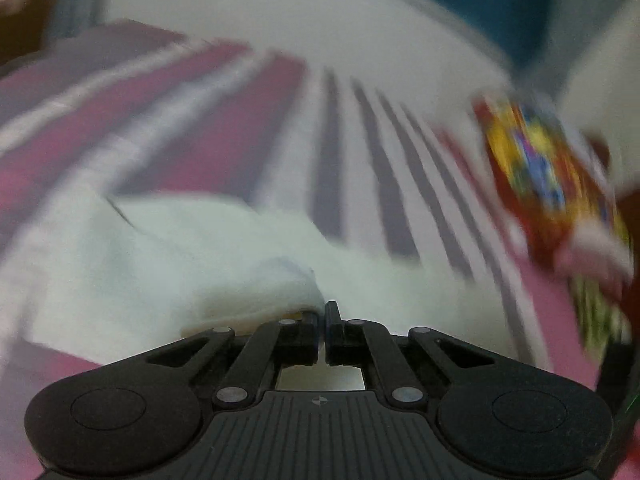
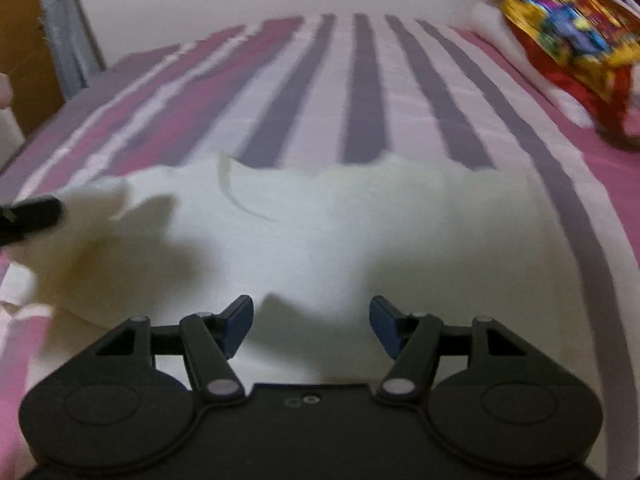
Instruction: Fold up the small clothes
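Note:
A small white garment (image 2: 320, 224) lies spread on a striped bedspread (image 2: 360, 92). In the left wrist view my left gripper (image 1: 322, 312) is shut on a bunched edge of the white garment (image 1: 200, 264), which trails off to the left; the picture is blurred by motion. In the right wrist view the left gripper's finger (image 2: 36, 214) shows at the left edge, lifting the garment's left corner. My right gripper (image 2: 311, 322) hovers open over the near part of the cloth, with nothing between its blue pads (image 2: 240, 320).
The bedspread (image 1: 360, 160) has purple, magenta and pink stripes. A colourful red and yellow bundle (image 2: 568, 36) lies at the far right of the bed, also the bundle (image 1: 552, 184) in the left view. A wall and a brown cabinet (image 2: 24, 48) stand behind.

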### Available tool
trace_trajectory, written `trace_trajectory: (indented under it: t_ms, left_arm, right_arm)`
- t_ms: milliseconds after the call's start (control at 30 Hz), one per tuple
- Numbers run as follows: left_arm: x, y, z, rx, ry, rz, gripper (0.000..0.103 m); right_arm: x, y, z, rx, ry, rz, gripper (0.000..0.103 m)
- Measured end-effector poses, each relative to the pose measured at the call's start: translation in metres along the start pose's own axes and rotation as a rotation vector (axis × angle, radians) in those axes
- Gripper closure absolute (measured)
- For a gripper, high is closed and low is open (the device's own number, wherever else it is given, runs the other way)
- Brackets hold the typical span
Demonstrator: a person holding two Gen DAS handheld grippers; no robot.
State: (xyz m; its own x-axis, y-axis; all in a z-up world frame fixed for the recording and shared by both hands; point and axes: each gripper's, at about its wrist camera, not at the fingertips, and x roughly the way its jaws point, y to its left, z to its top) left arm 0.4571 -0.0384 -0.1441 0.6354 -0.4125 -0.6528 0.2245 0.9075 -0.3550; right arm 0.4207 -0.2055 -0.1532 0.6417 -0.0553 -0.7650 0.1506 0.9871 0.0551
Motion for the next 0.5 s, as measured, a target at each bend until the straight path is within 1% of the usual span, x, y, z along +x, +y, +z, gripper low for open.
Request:
trace_trajectory:
  t_ms: [67, 133, 200, 233, 300, 367, 433, 500]
  left_arm:
    - [0.012, -0.019, -0.014, 0.028, 0.060, 0.031, 0.100]
    - [0.016, -0.028, -0.021, 0.017, 0.112, 0.039, 0.100]
    - [0.003, -0.031, -0.026, 0.015, 0.102, 0.022, 0.100]
    - [-0.005, -0.035, -0.026, 0.034, 0.090, 0.020, 0.100]
    - [-0.020, -0.037, -0.022, 0.029, 0.067, -0.006, 0.100]
    - [-0.028, -0.030, -0.015, -0.004, 0.068, -0.020, 0.100]
    - [-0.035, -0.018, -0.007, -0.043, 0.068, -0.010, 0.100]
    - [-0.043, 0.002, 0.000, -0.090, 0.050, -0.009, 0.100]
  right_arm:
    - [-0.003, -0.021, -0.005, 0.053, 0.004, 0.010, 0.039]
    - [-0.008, -0.037, -0.007, 0.074, -0.003, 0.014, 0.039]
    - [-0.013, -0.046, -0.009, 0.081, -0.007, 0.022, 0.039]
    - [-0.015, -0.050, -0.011, 0.086, -0.011, 0.034, 0.039]
    - [-0.018, -0.053, -0.013, 0.086, -0.010, 0.052, 0.039]
    - [-0.019, -0.054, -0.013, 0.084, -0.015, 0.074, 0.039]
    - [-0.019, -0.052, -0.013, 0.077, -0.014, 0.101, 0.039]
    - [-0.021, -0.045, -0.014, 0.069, -0.016, 0.143, 0.039]
